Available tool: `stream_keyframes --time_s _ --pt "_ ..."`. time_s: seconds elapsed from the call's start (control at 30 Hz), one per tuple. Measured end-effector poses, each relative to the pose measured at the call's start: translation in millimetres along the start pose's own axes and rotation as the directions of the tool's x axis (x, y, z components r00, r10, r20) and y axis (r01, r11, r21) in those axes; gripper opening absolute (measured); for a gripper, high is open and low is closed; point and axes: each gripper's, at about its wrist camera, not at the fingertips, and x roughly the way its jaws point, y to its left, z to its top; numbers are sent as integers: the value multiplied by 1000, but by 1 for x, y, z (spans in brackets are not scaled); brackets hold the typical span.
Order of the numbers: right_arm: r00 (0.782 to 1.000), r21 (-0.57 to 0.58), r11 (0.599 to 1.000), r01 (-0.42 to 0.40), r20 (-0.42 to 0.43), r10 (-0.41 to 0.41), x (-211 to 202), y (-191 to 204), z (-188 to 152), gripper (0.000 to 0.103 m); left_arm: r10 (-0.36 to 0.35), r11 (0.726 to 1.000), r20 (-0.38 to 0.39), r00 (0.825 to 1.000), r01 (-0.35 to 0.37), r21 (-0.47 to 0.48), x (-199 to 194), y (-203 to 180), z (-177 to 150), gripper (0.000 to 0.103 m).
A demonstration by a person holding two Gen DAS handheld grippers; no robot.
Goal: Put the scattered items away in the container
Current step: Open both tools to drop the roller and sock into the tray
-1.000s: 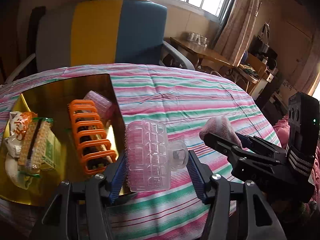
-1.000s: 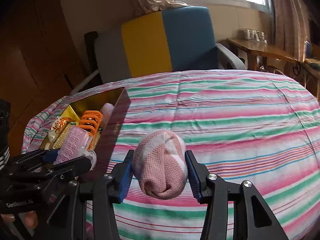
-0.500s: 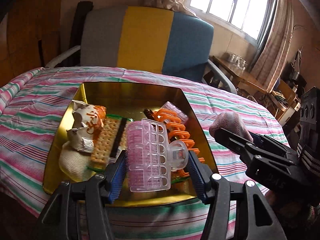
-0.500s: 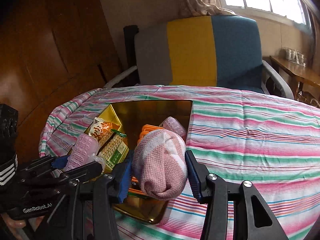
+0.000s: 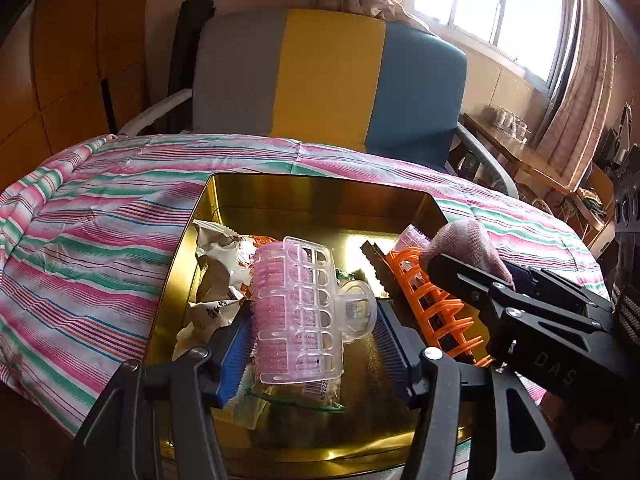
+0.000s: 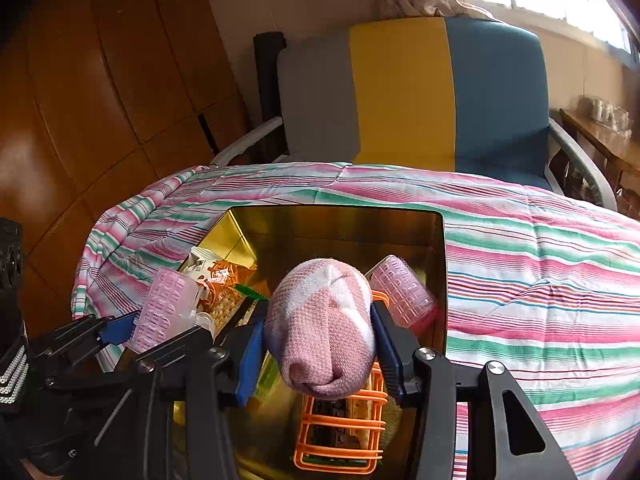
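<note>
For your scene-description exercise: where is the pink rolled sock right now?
The pink rolled sock is clamped between the right gripper fingers, held above the gold tin, with the orange rack beneath it and a pink hair roller to its right.

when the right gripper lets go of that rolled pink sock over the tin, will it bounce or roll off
Probably neither. The rolled pink sock is soft knit that dents between the right gripper pads, so it should land dead. Its rounded shape might tip it sideways, but the gold tin walls and the orange rack below should stop it.
</note>
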Motion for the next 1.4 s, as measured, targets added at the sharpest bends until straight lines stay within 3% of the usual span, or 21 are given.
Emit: stream_keyframes --time_s 0.17,0.27,0.33,0.7,0.83,1.07,1.4 --pt "999 39 999 -31 -19 32 6 -5 1 52 -8 999 -19 1000 7 -33 11 9 5 59" --pt "997 78 995 -68 -18 70 4 -10 0 63 -25 998 -27 999 24 -65 14 14 5 60" --pt "996 91 992 -87 -14 89 1 -10 0 64 -32 997 -29 999 30 -75 15 15 5 61" --pt "998 94 993 -64 -15 66 -10 -13 -11 64 -34 997 -11 999 34 -75 6 14 2 61" --pt "999 77 996 -46 -14 47 -15 -11 -15 64 -8 998 3 1000 8 -65 -1 12 -3 62" --pt "1000 15 999 31 7 -31 -30 0 -21 75 87 994 11 996 -86 -65 -20 9 -16 65" --pt "996 -48 995 91 12 -91 -42 17 -33 78 249 969 23 968 -249 2 -41 -7 -32 65"
